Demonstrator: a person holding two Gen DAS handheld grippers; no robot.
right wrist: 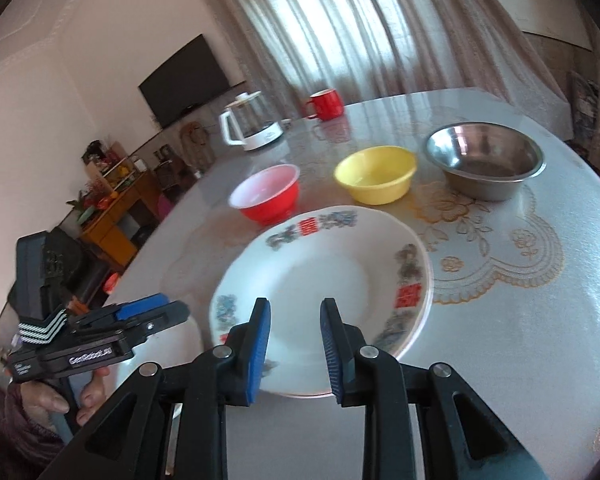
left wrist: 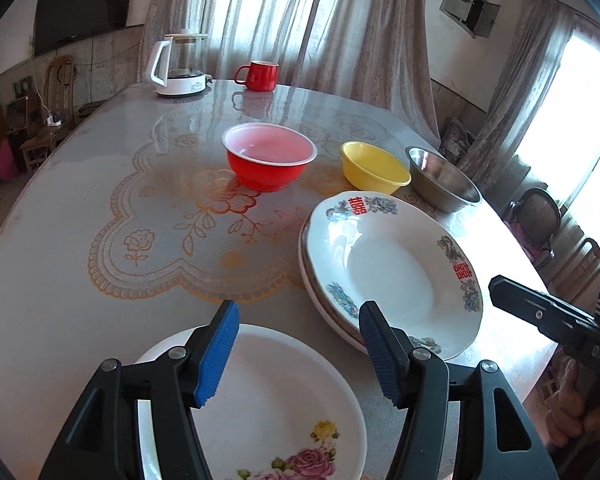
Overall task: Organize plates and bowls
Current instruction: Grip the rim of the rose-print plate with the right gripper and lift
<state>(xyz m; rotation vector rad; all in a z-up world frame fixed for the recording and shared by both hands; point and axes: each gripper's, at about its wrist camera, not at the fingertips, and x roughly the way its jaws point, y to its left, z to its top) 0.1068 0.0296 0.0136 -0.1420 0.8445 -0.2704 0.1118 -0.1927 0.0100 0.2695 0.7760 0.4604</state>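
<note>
1. Two plates matter in the left wrist view. The left gripper (left wrist: pixel 298 354) hangs with its blue pads spread and nothing between them, directly above the far rim of the rose-patterned plate (left wrist: pixel 276 396), which lies flat on the table (left wrist: pixel 80 280) right beneath the fingers. The stack of plates (left wrist: pixel 396 268) printed with red double-happiness characters lies just ahead and to the right, apart from the rose plate. Beyond it stand the red bowl (left wrist: pixel 270 156), the yellow bowl (left wrist: pixel 374 166) and the steel bowl (left wrist: pixel 444 180) in a row. By my reading the left hand is the nearer one for the rose plate. The right gripper's body at the right edge carries white lettering too blurred to read.

2. From the right wrist view, the right gripper (right wrist: pixel 296 350) holds its pads slightly parted, pinching nothing, poised over the near rim of the stack of plates (right wrist: pixel 320 276), which lies straight ahead. The three bowls sit further on. The left gripper (right wrist: pixel 152 312) shows at the left, side-on, and its body reads "GetRobot.AI". A red double-happiness character is legible on the top plate's rim.
</note>
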